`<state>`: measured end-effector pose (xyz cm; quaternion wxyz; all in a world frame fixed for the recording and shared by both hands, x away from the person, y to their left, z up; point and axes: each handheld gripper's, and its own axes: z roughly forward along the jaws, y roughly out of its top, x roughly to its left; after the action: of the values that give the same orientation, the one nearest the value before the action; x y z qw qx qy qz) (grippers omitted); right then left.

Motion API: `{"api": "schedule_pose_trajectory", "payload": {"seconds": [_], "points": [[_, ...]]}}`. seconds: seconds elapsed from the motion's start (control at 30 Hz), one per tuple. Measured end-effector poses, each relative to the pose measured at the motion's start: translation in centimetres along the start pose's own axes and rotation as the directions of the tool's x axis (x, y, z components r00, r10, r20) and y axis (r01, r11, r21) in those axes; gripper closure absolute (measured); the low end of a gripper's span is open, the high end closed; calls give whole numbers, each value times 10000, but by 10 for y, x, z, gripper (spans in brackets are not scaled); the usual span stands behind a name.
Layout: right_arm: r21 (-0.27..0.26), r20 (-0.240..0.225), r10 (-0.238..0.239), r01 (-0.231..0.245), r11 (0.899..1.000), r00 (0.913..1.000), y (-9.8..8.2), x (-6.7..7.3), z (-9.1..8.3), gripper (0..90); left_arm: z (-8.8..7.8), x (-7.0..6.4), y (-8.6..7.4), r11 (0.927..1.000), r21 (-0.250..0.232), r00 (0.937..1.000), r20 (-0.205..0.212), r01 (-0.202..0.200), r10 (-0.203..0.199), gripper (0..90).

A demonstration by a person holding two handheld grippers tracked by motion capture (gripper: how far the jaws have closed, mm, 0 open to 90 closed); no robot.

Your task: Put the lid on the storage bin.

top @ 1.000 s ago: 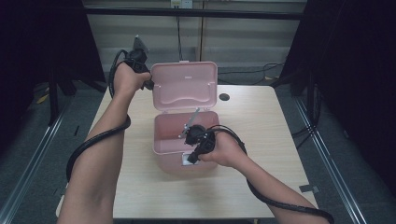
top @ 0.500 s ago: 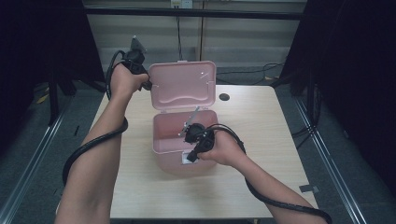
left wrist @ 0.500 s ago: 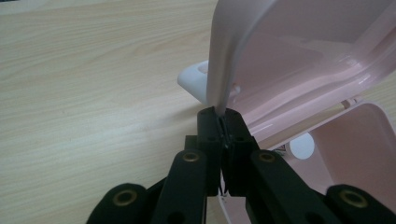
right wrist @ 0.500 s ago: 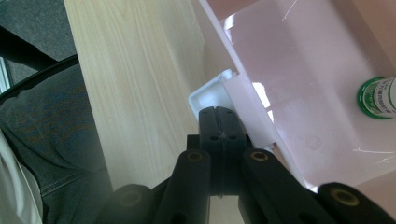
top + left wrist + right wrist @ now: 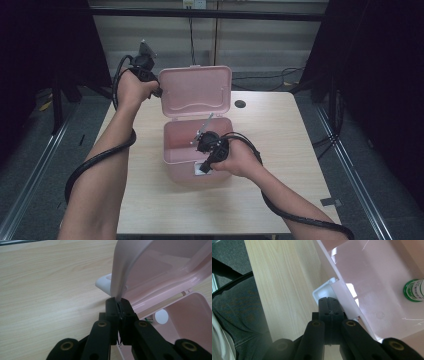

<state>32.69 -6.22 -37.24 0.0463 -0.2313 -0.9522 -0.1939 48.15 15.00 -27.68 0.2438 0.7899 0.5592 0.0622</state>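
A pink plastic box (image 5: 181, 150) stands mid-table with its lid (image 5: 197, 90) raised upright. My left gripper (image 5: 159, 92) is at the lid's left edge, and in the left gripper view it (image 5: 117, 306) is shut on the thin rim of the lid (image 5: 130, 267). My right gripper (image 5: 202, 169) is at the box's front wall. In the right gripper view it (image 5: 330, 303) is shut at the base of the white latch (image 5: 324, 292). Inside the box lies a green-capped bottle (image 5: 415, 290).
The light wooden table (image 5: 285, 150) has a small dark hole (image 5: 240, 104) behind the box on the right. Dark floor and rails surround the table. Black cables trail from both grippers along the forearms. A white clasp piece (image 5: 103, 285) sticks out by the lid.
Almost nothing: the left hand has wavered slightly at the lid's edge, the lid stays upright and the right gripper stays at the latch.
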Motion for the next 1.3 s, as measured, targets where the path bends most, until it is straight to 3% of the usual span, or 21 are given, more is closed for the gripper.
{"api": "schedule_pose_trajectory", "payload": {"seconds": [0.3,0.47,0.7,1.3], "points": [[7,53,75,-75,10000,10000,1,-1,0,900,-5,-2,-1,9995,262,9998,-70,-180,182,875],[20,71,115,-115,9999,9999,2,-2,0,900,-6,-3,-3,9997,249,9999,-98,-88,90,875],[-6,63,171,-171,9999,9998,3,-3,1,900,-9,-5,-5,9993,248,9994,-176,-296,300,874],[19,137,368,-368,9993,9992,6,-4,1,900,-14,-6,-16,9993,63,9992,-107,-376,377,869]]}}
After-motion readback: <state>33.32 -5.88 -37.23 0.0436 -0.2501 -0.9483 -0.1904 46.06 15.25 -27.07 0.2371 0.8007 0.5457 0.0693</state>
